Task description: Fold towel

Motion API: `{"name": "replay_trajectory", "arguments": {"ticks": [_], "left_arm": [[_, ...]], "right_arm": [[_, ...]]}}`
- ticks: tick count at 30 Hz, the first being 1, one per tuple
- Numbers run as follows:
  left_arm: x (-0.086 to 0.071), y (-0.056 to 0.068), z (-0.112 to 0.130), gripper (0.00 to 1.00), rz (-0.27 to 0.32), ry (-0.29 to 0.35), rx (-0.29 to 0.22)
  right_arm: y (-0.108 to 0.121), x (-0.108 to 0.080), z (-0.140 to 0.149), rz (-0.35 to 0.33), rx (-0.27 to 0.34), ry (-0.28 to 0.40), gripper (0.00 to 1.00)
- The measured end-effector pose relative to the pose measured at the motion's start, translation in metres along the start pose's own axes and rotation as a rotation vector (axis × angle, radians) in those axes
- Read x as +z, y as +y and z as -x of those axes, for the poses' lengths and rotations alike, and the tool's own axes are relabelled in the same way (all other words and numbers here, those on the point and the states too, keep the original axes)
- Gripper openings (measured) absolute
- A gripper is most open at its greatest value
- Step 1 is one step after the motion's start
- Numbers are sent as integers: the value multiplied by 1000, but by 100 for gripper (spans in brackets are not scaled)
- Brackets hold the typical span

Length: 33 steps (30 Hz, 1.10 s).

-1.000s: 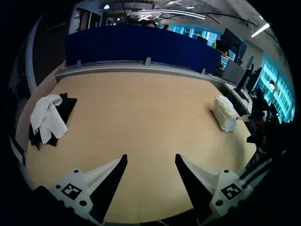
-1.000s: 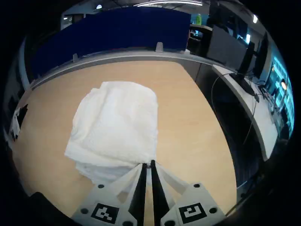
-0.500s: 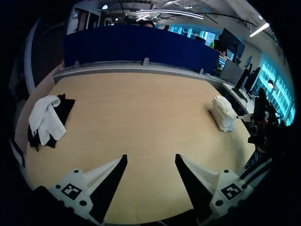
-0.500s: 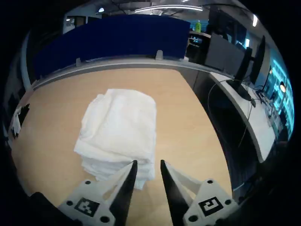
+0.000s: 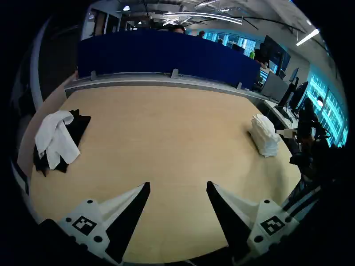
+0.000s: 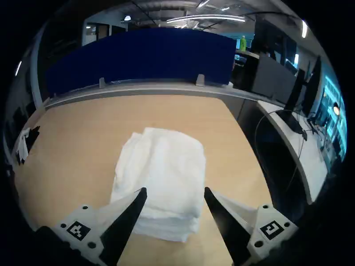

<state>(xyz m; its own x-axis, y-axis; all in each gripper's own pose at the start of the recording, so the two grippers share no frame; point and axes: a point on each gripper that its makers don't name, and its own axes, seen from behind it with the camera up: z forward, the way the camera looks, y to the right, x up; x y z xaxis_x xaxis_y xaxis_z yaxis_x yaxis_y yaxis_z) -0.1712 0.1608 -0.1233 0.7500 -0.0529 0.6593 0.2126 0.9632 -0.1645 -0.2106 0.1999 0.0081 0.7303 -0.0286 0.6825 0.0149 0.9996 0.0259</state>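
- Hovering at lower centre, the right gripper [image 6: 174,190] stands open above the near edge of the folded towel [image 6: 159,164], lying mid-frame on the table [image 6: 75,142]; fold judged finished.
- Left gripper [image 5: 177,183]: open, empty, presumably unneeded.

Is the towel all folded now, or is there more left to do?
One white towel already lies folded in a neat stack on the table. Nothing is in hand: the right gripper is open over the stack, and the left gripper is open too. A crumpled white cloth on a dark cloth looks unfolded, so probably that's next.
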Motion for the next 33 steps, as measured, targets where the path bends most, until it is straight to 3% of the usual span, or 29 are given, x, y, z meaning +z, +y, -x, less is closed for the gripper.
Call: {"name": "replay_trajectory", "arguments": {"ticks": [5, 11, 23, 33], "left_arm": [[-1, -5, 0, 94, -9, 2, -10], [-4, -10, 2, 94, -18, 1, -14], [-4, -13, 1, 94, -20, -1, -21], [0, -14, 3, 94, -15, 1, -35]], "right_arm": [[-19, 9, -4, -31, -4, -4, 100], [-32, 17, 14, -47, -11, -37, 100], [-38, 24, 45, -57, -39, -76, 100], [-36, 13, 9, -58, -57, -16, 100]]}}
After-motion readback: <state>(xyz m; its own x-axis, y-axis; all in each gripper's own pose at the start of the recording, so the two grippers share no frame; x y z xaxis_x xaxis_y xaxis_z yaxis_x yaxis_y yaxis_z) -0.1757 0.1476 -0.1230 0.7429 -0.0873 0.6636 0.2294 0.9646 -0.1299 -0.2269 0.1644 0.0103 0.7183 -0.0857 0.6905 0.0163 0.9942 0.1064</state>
